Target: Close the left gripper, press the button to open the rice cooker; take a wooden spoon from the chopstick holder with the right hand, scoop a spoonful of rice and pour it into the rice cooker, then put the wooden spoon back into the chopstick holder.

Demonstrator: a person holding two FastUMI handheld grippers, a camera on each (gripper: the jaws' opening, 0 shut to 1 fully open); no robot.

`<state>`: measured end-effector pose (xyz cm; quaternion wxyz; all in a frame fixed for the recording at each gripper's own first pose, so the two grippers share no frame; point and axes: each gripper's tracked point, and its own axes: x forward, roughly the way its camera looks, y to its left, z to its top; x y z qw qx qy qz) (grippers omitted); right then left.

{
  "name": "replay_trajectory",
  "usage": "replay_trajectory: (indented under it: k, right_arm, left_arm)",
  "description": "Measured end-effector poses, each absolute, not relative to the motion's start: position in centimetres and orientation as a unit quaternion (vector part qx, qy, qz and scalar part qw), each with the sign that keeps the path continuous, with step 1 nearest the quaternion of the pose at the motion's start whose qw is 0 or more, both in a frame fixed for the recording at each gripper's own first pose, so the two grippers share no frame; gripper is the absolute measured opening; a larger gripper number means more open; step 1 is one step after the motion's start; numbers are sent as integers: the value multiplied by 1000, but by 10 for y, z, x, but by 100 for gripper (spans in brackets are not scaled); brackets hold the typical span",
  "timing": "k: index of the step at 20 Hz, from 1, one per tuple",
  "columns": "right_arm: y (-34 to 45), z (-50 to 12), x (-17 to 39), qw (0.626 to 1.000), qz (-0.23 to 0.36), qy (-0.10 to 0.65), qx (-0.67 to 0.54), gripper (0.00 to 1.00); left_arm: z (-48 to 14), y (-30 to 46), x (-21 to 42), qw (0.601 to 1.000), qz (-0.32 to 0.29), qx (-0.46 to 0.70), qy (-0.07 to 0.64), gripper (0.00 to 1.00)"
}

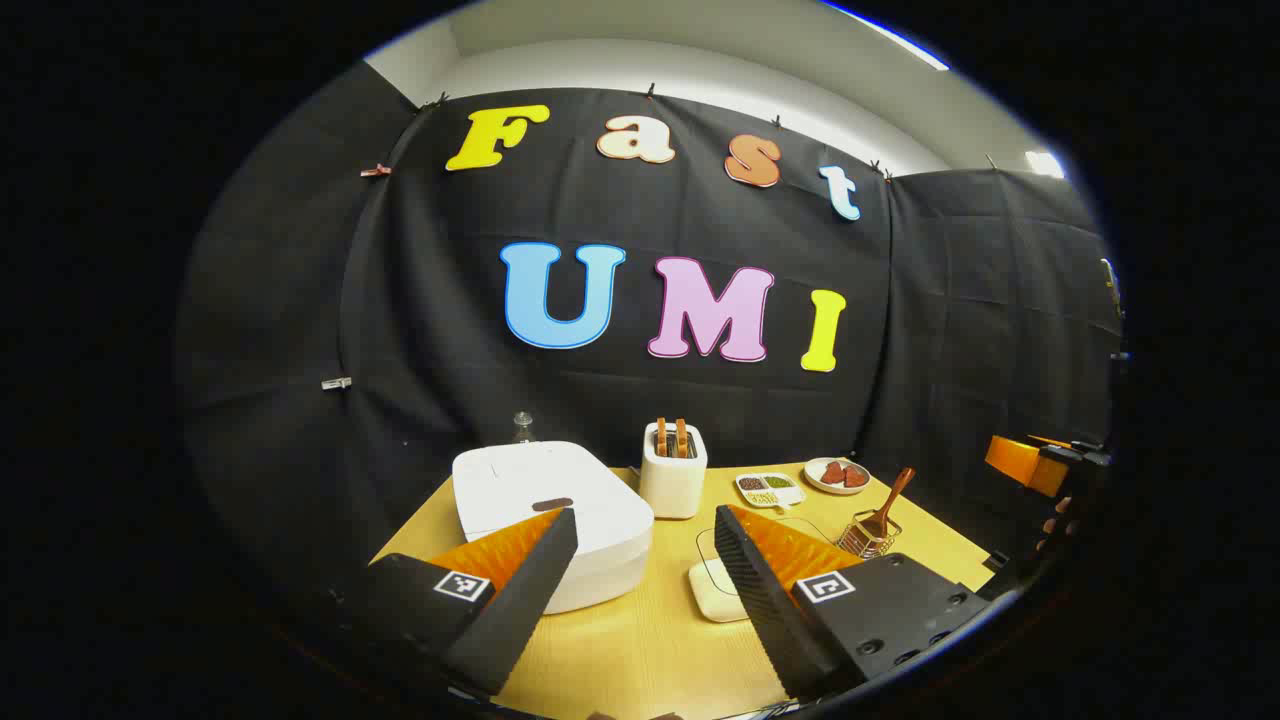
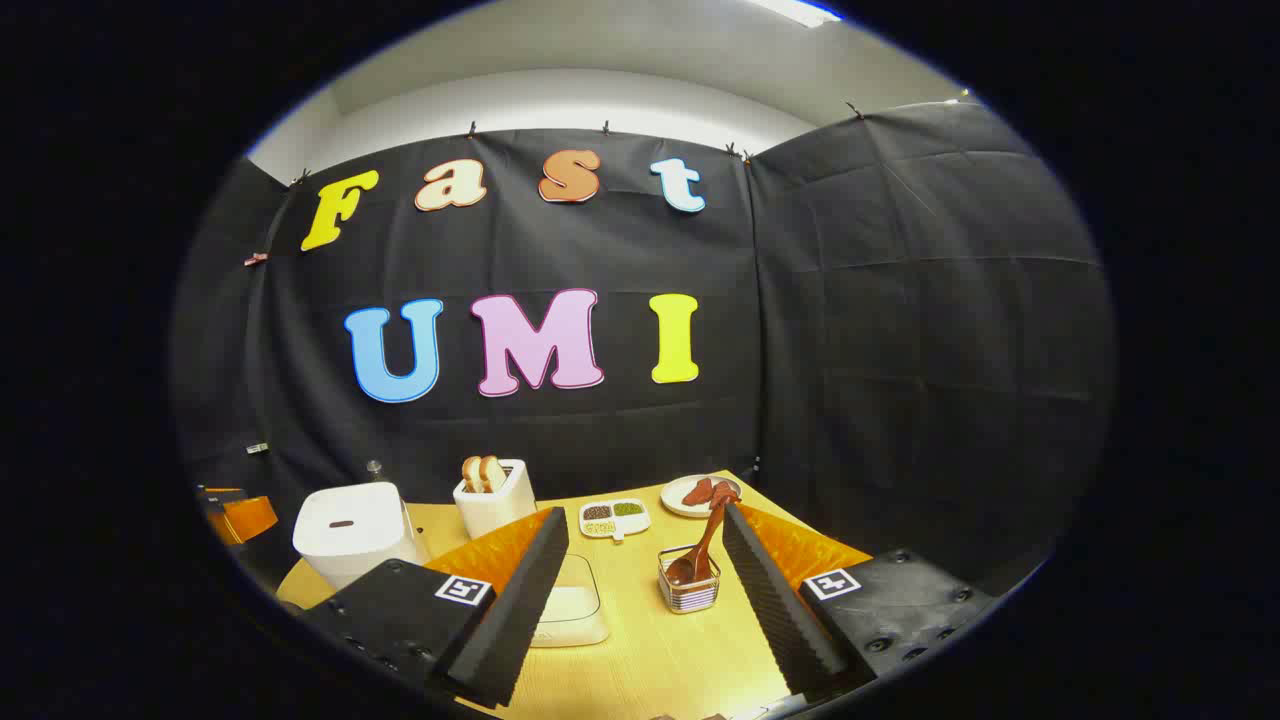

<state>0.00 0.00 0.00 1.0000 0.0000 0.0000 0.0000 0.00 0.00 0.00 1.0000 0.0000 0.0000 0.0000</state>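
A white rice cooker [image 1: 545,510] with its lid down and a dark button on top sits at the table's left; it is also seen as the rice cooker [image 2: 355,530]. My left gripper [image 1: 645,525] hovers open just in front of it, nothing between its fingers. A wooden spoon [image 2: 705,545] leans in a wire chopstick holder [image 2: 690,590], seen too as the spoon [image 1: 885,505] in the holder [image 1: 868,538]. A clear-lidded white container of rice [image 2: 570,605] lies between my right gripper's fingers' lines of sight. My right gripper [image 2: 645,520] is open and empty, above the table's near side.
A white toaster [image 1: 673,470] with two bread slices stands behind the cooker. A small divided dish [image 1: 770,488] and a plate with reddish pieces [image 1: 837,474] lie at the back. The other gripper and a hand [image 1: 1050,480] show at the right edge. The wooden table [image 1: 640,640] ends near black cloth walls.
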Motion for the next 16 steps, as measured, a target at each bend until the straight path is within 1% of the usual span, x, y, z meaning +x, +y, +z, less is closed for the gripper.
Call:
replay_trajectory:
  k: [9, 10, 11, 16]
  right_arm:
    - [10, 6, -3, 1000, 4, -2, -7, 97]
    - [12, 6, -3, 1000, 6, 1, -5, 92]
    - [14, 7, -3, 1000, 8, 2, -4, 97]
    - [22, 14, 2, 1000, 16, -5, -25, 98]
  left_arm:
    - [-2, 1, -3, 1000, -8, 1, 3, 96]
    - [-3, 3, -3, 1000, -6, 0, 3, 96]
    - [-3, 6, -3, 1000, -4, -2, 2, 96]
    - [0, 16, 3, 1000, 18, -18, 0, 96]
